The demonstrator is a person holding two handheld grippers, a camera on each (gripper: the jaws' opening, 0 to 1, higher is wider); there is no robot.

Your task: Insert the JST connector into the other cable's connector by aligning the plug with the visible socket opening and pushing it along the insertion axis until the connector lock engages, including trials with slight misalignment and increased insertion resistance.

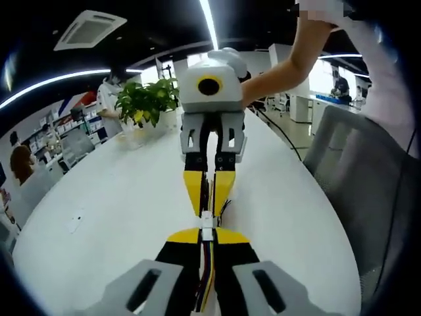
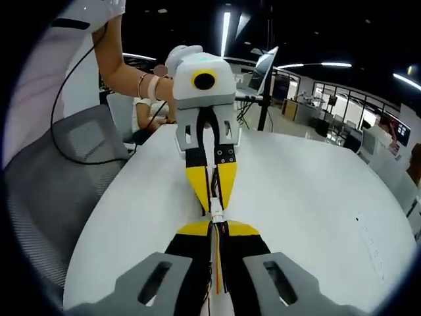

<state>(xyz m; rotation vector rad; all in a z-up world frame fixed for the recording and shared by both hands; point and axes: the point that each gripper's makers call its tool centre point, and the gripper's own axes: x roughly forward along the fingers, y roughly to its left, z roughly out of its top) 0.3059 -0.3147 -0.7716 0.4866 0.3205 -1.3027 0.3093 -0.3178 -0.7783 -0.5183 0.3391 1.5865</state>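
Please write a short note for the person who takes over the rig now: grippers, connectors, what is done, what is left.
Left gripper: shut on its cable, wires trailing back between the jaws.
Right gripper: shut on the other cable.
The grippers face tip to tip above the white table. The white connectors meet between the tips.
Done: both cables gripped, connectors aligned and touching.
Left: I cannot tell whether the lock is engaged; push along the axis, then check.

At the bottom of the left gripper view, the left gripper (image 1: pixel 207 232) has grey slotted finger mounts and black jaws tipped yellow. The right gripper (image 2: pixel 217 220) looks the same. The person wears a white short sleeve (image 2: pixel 92 10) and wrist bracelets (image 2: pixel 146 84).
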